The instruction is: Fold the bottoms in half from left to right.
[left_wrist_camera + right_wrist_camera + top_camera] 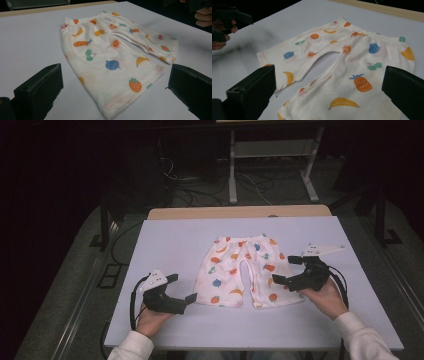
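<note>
Gaping grippers (182,288) (286,270) flank shorts (242,270).

A lab — dark room, loose floor cables (200,190), bare white table (165,240).

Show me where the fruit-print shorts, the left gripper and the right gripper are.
fruit-print shorts (247,270), high view, on the crotch seam between the two legs.
left gripper (181,288), high view, midway between its open fingertips.
right gripper (285,269), high view, midway between its open fingertips.
</note>
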A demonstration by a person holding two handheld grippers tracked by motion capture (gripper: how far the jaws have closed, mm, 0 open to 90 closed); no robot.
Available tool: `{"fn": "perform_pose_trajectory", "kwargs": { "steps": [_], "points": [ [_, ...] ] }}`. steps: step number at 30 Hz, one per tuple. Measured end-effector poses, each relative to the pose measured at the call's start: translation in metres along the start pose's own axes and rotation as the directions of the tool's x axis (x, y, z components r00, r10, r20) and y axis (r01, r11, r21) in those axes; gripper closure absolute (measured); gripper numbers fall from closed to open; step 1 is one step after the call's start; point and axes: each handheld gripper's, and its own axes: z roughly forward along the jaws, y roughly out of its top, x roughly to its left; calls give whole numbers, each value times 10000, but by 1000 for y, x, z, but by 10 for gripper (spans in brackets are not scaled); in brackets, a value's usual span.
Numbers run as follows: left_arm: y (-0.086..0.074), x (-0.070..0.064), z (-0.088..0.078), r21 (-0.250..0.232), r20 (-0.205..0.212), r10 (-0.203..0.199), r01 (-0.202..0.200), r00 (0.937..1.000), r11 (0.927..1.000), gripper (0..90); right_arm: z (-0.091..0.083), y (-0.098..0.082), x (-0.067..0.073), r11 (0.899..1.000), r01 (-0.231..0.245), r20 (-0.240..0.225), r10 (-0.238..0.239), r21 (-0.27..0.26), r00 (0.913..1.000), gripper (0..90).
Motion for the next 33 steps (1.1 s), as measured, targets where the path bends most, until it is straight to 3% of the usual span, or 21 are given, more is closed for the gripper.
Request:
{"fn": "perform_pose_trajectory", "kwargs": {
  "steps": [8, 33],
  "points": [
    [0, 0, 0, -5, 3, -2, 2, 10000, 10000, 0, 9, 12, 1, 9998, 173, -107, -172, 124, 9998, 0],
    [0, 0, 1, -17, 24, -21, 21, 10000, 10000, 0, 37, 41, -7, 9998, 65, -214, -61, 194, 9998, 0]
  ]
}}
